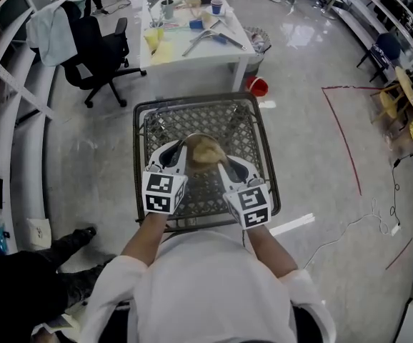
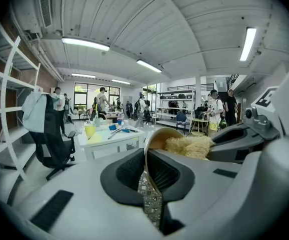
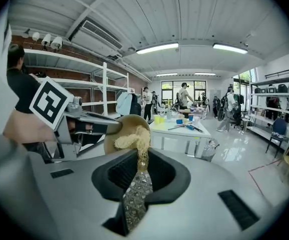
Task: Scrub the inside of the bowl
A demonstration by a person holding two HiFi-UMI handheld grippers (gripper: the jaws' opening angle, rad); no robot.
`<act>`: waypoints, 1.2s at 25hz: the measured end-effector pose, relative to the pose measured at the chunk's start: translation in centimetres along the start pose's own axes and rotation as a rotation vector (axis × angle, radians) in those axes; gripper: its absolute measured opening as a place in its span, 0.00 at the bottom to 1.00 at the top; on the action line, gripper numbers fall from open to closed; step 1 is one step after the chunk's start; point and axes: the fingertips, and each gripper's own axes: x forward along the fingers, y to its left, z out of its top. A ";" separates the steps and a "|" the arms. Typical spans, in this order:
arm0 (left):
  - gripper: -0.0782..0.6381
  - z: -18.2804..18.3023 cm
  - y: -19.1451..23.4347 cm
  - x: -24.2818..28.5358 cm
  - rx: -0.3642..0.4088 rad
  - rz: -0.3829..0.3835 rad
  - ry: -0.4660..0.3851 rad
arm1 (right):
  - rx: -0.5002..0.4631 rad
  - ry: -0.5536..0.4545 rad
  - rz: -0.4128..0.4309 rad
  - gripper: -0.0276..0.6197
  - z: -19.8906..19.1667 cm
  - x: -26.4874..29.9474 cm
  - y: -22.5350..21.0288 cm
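A tan bowl (image 1: 194,143) is held tipped on its side above the wire mesh table (image 1: 241,123). My left gripper (image 1: 181,150) is shut on the bowl's rim; in the left gripper view the thin rim (image 2: 146,160) runs between the black pads (image 2: 127,170). My right gripper (image 1: 221,164) is shut on a yellowish fibrous scrubber (image 1: 209,151), which sits inside the bowl against its inner wall. In the right gripper view the scrubber (image 3: 133,138) rises from the jaws into the bowl (image 3: 115,130), with the left gripper (image 3: 87,122) beside it.
Beyond the mesh table stands a white table (image 1: 192,45) with cups and tools. A black office chair (image 1: 99,56) is at the far left and a red bucket (image 1: 258,86) by the table leg. Red tape (image 1: 342,131) marks the floor at the right. Shelving lines the left wall.
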 end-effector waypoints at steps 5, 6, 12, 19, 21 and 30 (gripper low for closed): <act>0.17 0.5 1.4 1.0 -0.032 0.011 -0.001 | 0.059 0.017 0.034 0.15 -1.1 0.0 1.2; 0.17 0.6 1.6 1.2 -0.038 0.012 -0.004 | 0.065 0.018 0.043 0.15 -1.3 0.1 1.5; 0.17 0.4 3.0 2.1 -0.075 0.021 -0.002 | 0.088 0.005 0.070 0.15 -1.4 0.9 2.4; 0.17 -0.4 4.0 3.1 -0.124 0.010 0.015 | 0.090 -0.019 0.047 0.15 -0.5 1.7 1.2; 0.17 -1.2 4.5 3.5 -0.154 0.010 0.028 | 0.092 -0.024 0.039 0.15 -0.3 1.9 0.9; 0.17 -7.5 7.7 7.1 -0.256 0.022 0.156 | 0.123 -0.024 -0.011 0.15 0.0 2.8 -0.7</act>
